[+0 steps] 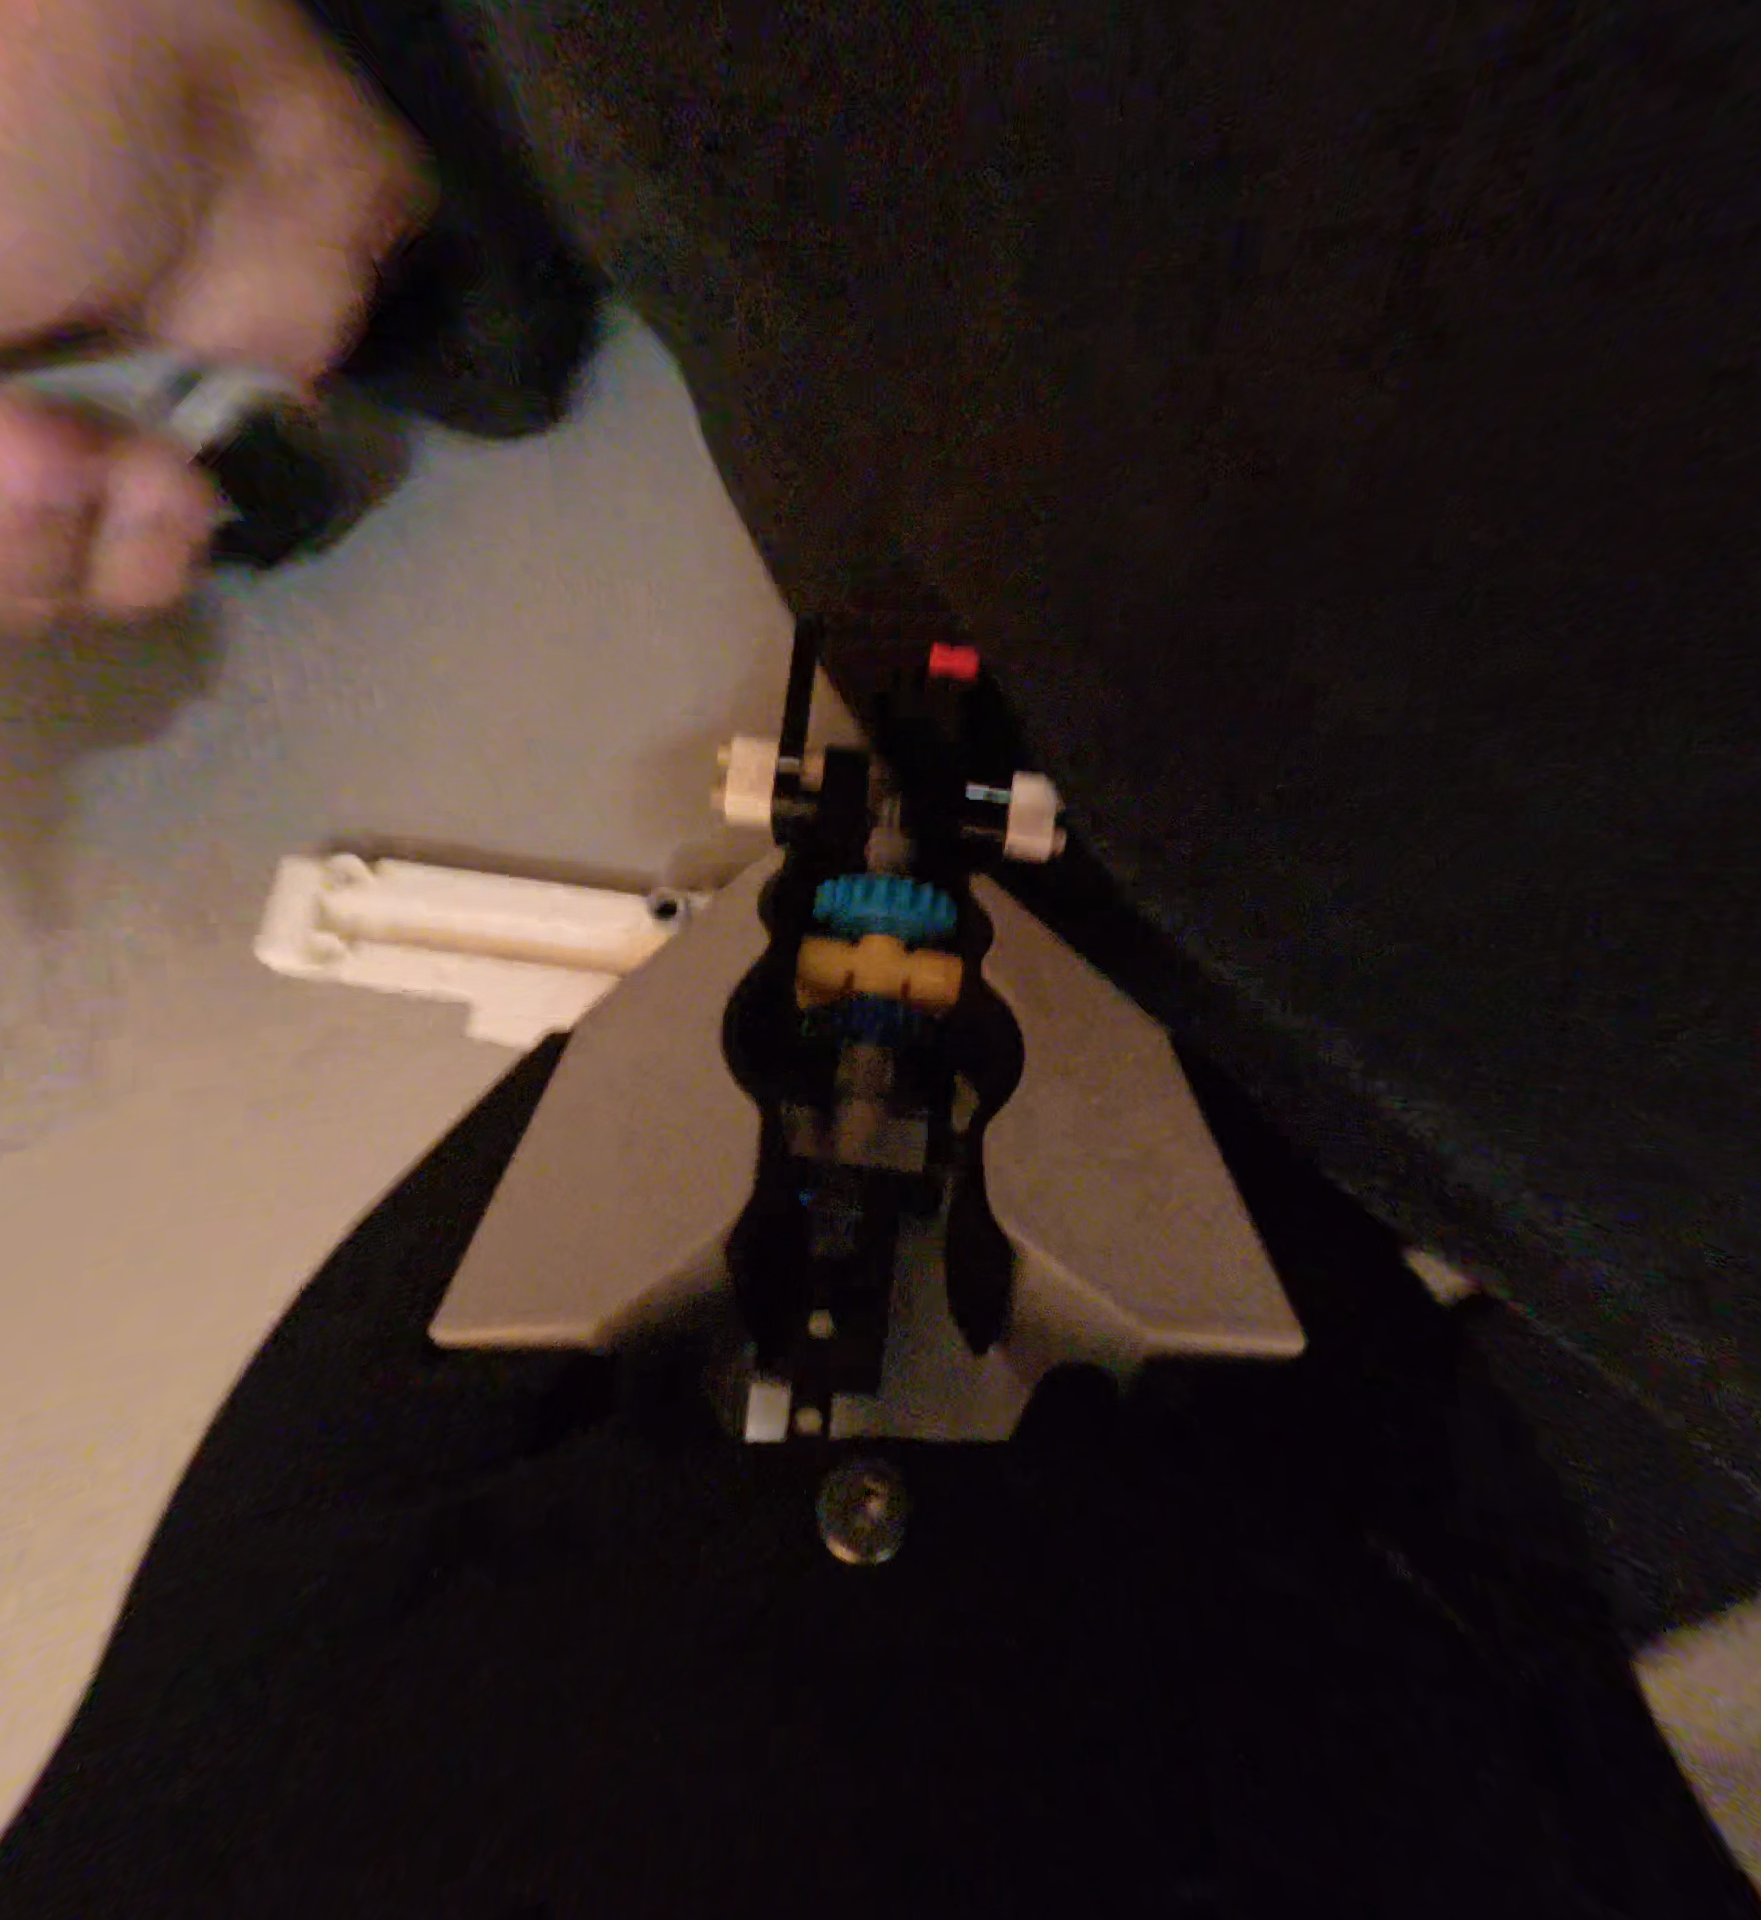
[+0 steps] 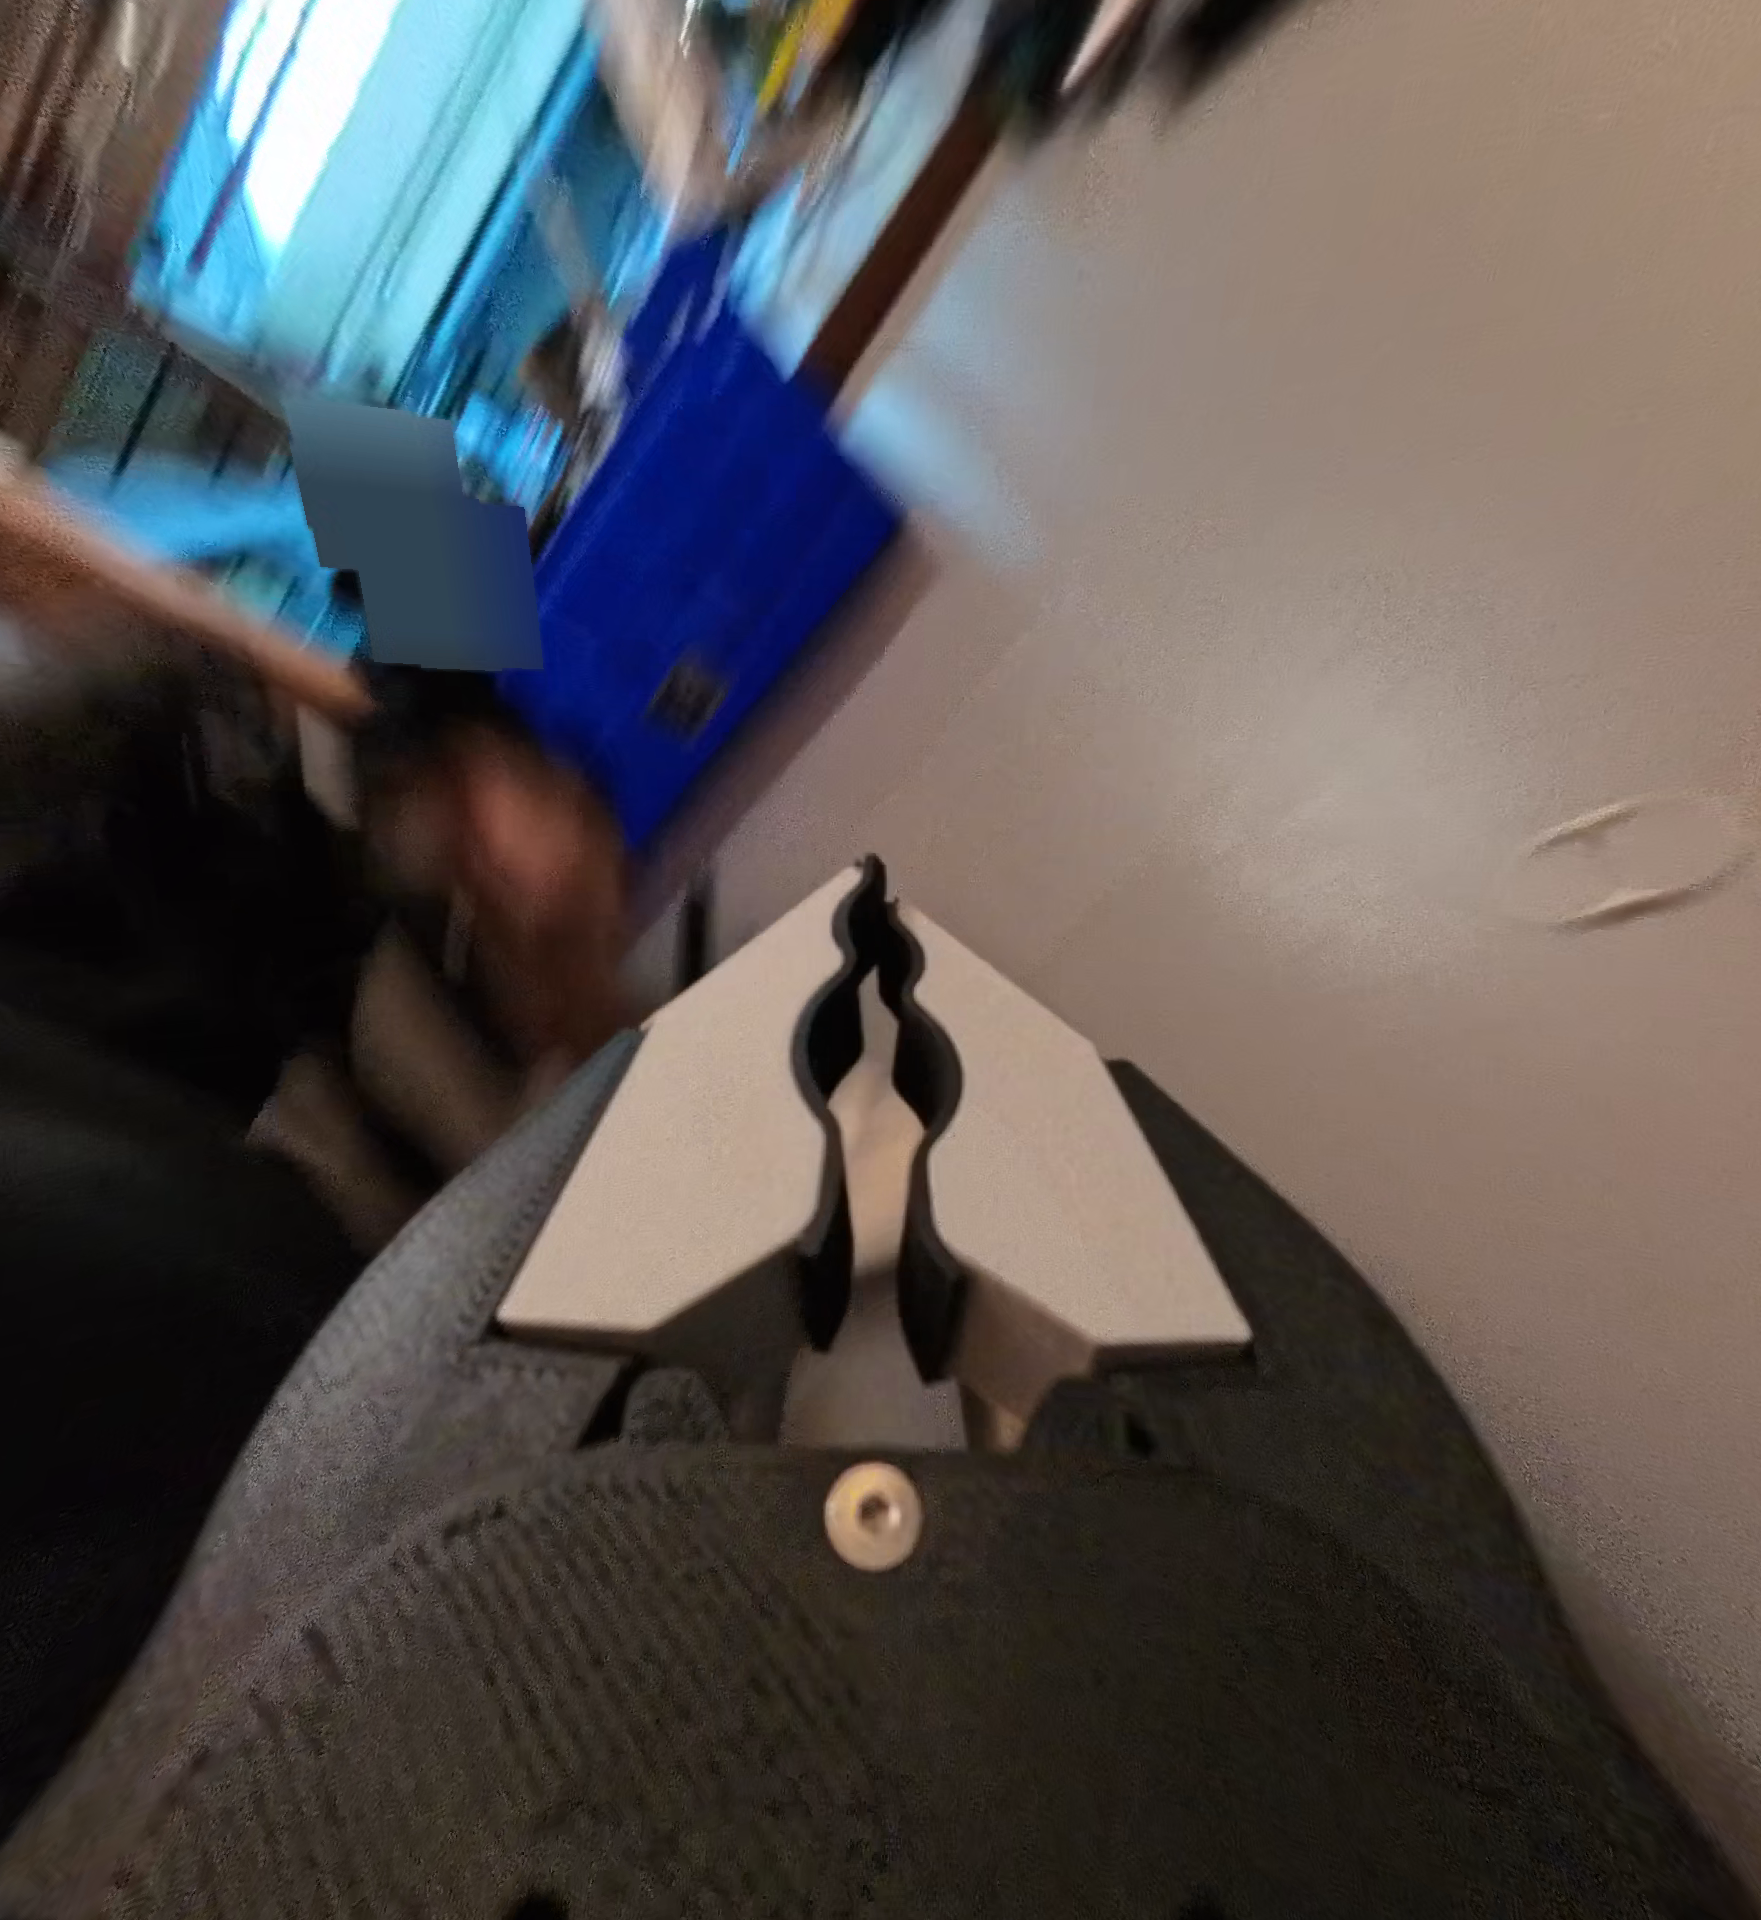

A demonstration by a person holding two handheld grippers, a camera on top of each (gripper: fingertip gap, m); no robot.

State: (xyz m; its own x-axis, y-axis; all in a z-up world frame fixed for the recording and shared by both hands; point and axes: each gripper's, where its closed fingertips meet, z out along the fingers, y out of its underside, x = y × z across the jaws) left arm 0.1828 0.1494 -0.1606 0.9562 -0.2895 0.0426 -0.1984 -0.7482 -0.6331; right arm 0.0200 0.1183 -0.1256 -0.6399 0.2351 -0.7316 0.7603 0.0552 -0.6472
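My left gripper (image 1: pixel 881 935) is shut on a small black toy-brick gear assembly (image 1: pixel 871 1039) that lies lengthwise between its grey fingers (image 1: pixel 647 1143). The assembly carries a blue gear (image 1: pixel 884 902), a tan connector (image 1: pixel 876 971), white bushings (image 1: pixel 751 779) on both sides and a red pin (image 1: pixel 953 659) at its far end. It is held against a dark fabric surface (image 1: pixel 1375 520). My right gripper (image 2: pixel 876 935) is shut with nothing between its pads, above a pale table top (image 2: pixel 1375 623).
A white plastic part (image 1: pixel 460 935) lies on the pale table left of the left gripper. A blurred hand (image 1: pixel 76 364) holds a black and silver object (image 1: pixel 263 457) at the upper left. A blue box (image 2: pixel 710 582) and a blurred hand (image 2: pixel 502 831) lie to the right gripper's left.
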